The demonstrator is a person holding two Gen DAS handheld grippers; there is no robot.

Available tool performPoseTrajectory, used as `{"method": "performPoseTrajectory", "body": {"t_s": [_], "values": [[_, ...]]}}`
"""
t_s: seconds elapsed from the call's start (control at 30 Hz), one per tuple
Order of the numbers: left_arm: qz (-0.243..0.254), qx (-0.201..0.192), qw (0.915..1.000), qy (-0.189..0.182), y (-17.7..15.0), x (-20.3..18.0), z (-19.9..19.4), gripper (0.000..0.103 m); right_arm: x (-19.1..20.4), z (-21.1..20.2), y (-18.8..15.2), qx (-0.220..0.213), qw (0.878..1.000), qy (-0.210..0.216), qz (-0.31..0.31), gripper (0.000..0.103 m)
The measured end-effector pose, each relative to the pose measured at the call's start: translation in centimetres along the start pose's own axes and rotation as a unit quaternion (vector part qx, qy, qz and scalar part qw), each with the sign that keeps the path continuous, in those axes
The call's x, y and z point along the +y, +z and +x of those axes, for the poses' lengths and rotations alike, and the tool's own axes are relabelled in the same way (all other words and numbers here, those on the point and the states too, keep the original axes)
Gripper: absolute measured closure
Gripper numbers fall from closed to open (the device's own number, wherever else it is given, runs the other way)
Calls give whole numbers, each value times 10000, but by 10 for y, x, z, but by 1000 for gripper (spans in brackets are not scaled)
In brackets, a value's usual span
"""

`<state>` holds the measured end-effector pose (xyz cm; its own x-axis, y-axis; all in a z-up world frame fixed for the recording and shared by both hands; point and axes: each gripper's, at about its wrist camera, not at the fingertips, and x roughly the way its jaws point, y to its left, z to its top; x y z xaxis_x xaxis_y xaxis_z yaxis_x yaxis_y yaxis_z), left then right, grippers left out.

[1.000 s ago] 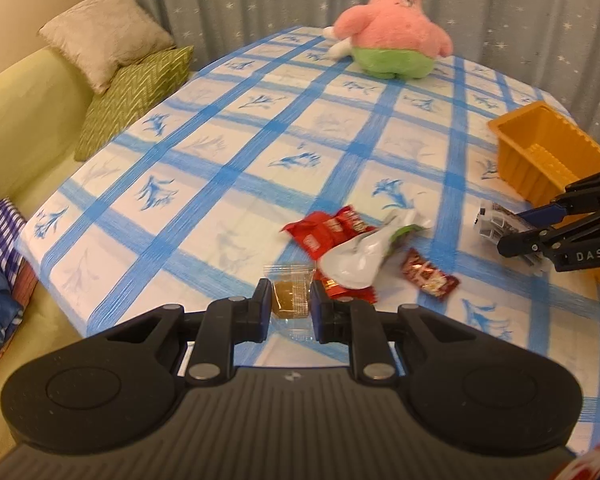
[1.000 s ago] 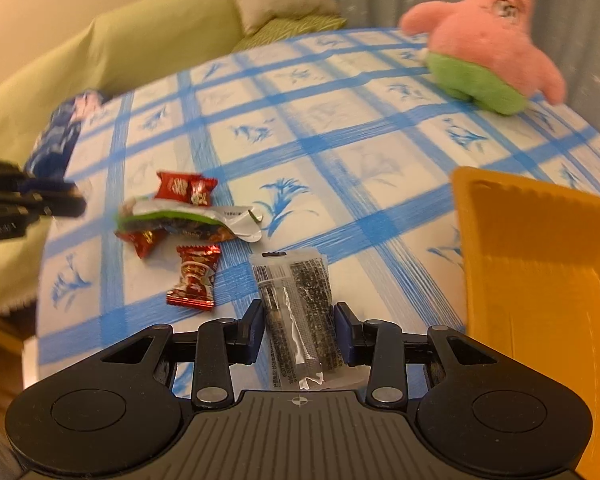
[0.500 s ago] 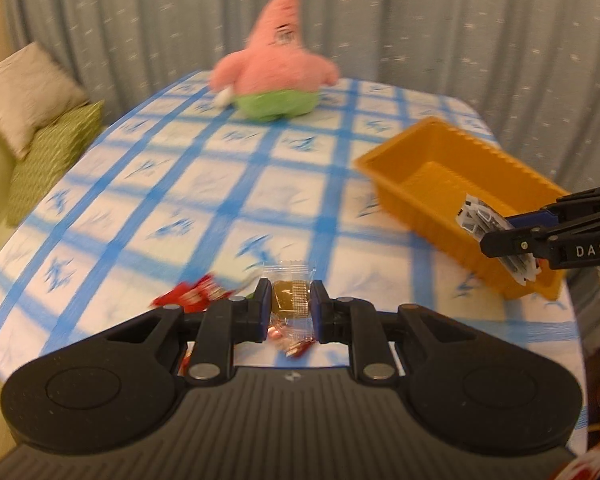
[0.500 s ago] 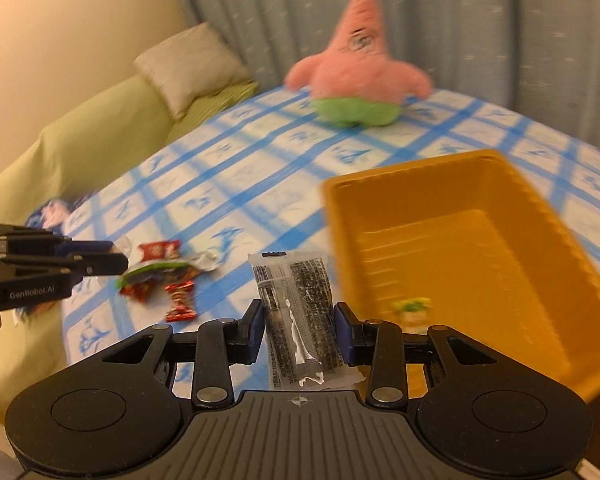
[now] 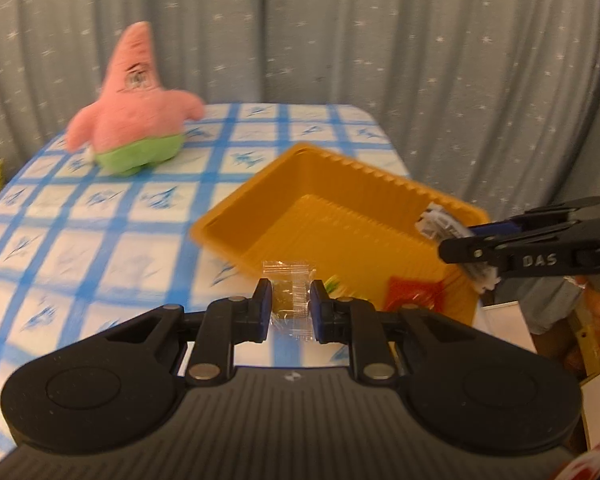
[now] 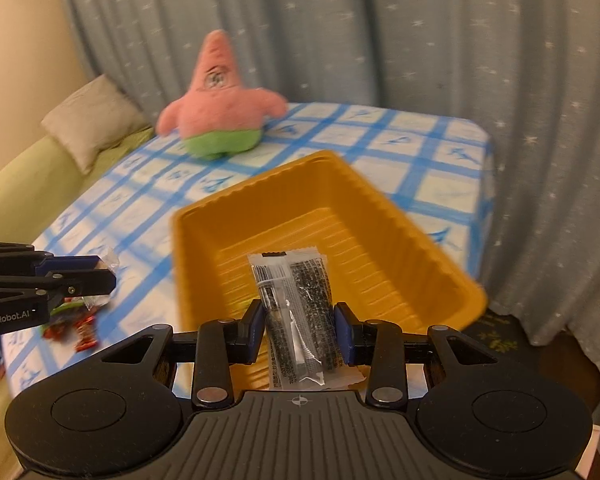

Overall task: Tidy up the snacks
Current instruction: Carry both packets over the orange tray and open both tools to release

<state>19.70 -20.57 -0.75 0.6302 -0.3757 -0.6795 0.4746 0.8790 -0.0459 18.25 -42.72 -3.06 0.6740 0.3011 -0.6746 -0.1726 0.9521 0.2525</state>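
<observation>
My left gripper (image 5: 290, 300) is shut on a small clear-wrapped brown candy (image 5: 288, 296), held just short of the near rim of the orange tray (image 5: 300, 196). A red packet (image 5: 414, 294) and a green-marked snack (image 5: 334, 282) lie in the tray. My right gripper (image 6: 298, 326) is shut on a clear packet of dark seaweed (image 6: 296, 312), held over the orange tray (image 6: 320, 200). The right gripper also shows in the left wrist view (image 5: 472, 252), over the tray's right end. The left gripper shows in the right wrist view (image 6: 100, 276), left of the tray.
A pink star plush (image 5: 134, 116) stands at the far side of the blue-checked tablecloth (image 5: 80, 248). Loose red snacks (image 6: 82, 330) lie on the cloth left of the tray. A green sofa with a cushion (image 6: 88, 128) lies to the left. Grey curtains hang behind.
Both grippers have swung from the snack pile toward the orange tray, each still holding its packet. The right one has come over the tray; the left is at its near rim.
</observation>
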Motion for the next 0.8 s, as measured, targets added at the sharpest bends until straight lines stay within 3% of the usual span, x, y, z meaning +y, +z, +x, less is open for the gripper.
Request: {"method": "performPoseTrajectory", "body": {"t_s": [0.33,0.8], "values": [[264,71,9994,-189,30,-32,52,85,-30,15,12,-71,9996,-236,122,65],[368,143,9991,-132,40,-36,73,85,-34,53,21,88,9995,-313,-7,65]]}}
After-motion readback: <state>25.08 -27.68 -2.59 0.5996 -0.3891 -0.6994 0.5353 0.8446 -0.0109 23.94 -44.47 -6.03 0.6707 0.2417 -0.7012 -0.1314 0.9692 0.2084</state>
